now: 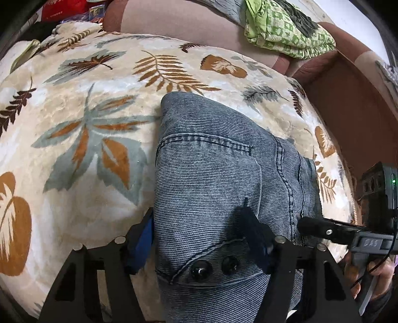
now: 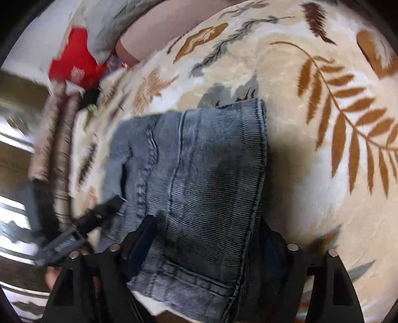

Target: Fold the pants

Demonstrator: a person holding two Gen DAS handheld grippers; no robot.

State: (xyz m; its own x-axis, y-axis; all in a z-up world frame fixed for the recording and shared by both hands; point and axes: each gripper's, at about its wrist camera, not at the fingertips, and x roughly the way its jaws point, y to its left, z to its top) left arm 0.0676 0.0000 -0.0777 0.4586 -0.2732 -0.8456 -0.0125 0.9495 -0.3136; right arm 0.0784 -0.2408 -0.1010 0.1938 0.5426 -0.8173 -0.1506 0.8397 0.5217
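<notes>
Folded blue-grey denim pants (image 1: 211, 161) lie on a leaf-patterned blanket (image 1: 87, 111). My left gripper (image 1: 197, 211) stands over the near end. The band with two dark buttons (image 1: 201, 269) lies between its jaws; one blue pad is at the pants' left edge and the other finger rests on the denim. In the right wrist view, the pants (image 2: 211, 161) fill the gap of my right gripper (image 2: 207, 221), pocket end nearest. Both grippers are partly spread, with no firm pinch visible. Each shows beside the other: a right finger (image 1: 321, 229), a left finger (image 2: 99, 215).
A green patterned cloth (image 1: 281, 27) lies on the brown upholstered back (image 1: 174, 22) beyond the blanket. A brown side panel (image 1: 348, 111) borders the right. A red item (image 2: 74, 62) sits at the far left corner. A person's hand (image 1: 368, 278) holds the right gripper's handle.
</notes>
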